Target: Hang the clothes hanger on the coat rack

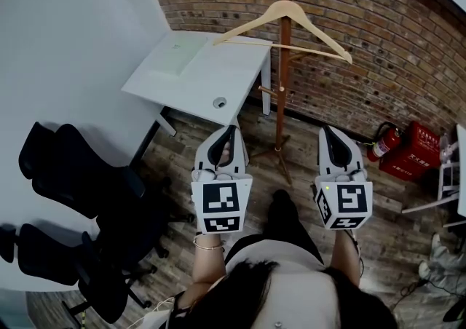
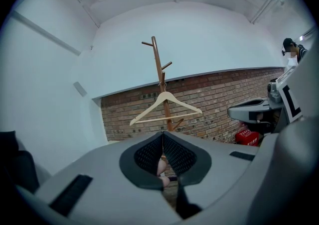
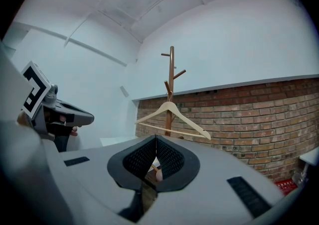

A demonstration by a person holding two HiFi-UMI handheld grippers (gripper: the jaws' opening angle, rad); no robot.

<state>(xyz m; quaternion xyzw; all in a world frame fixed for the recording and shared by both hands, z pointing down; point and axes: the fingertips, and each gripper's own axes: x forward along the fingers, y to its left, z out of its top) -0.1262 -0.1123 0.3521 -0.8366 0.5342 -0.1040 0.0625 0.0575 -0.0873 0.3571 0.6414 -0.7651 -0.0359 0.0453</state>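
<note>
While both hand-held grippers are up in front of the person, neither one has anything in it. The left hand-held gripper [image 1: 232, 129] has its jaws pressed together with nothing between them, and its own view shows the pads meeting in a thin line. Same deal with the right hand-held gripper [image 1: 327, 131]: jaws closed, empty. They sit side by side, a bit apart, both pointing toward the far wall.

The clothes hanger [image 1: 286, 7] is already up on the coat rack [image 1: 281, 94]. It's a pale wooden one, hooked high on the brown pole, and its arms spread out to the left and right of the pole. I can't tell exactly which peg the hook sits on. It's well apart from both grippers, farther away and straight ahead between them.

Other stuff around: a white bench [image 1: 218, 76] just left of the rack, with a pale green sheet [image 1: 175, 54] lying on its far left part. Black office chairs [image 1: 73, 175] are near left. A red fire extinguisher [image 1: 384, 142] is on the floor [image 1: 400, 211] to the right, touching or just beside a red box [image 1: 413, 151]. The brick wall [image 1: 378, 29] runs behind the rack.
</note>
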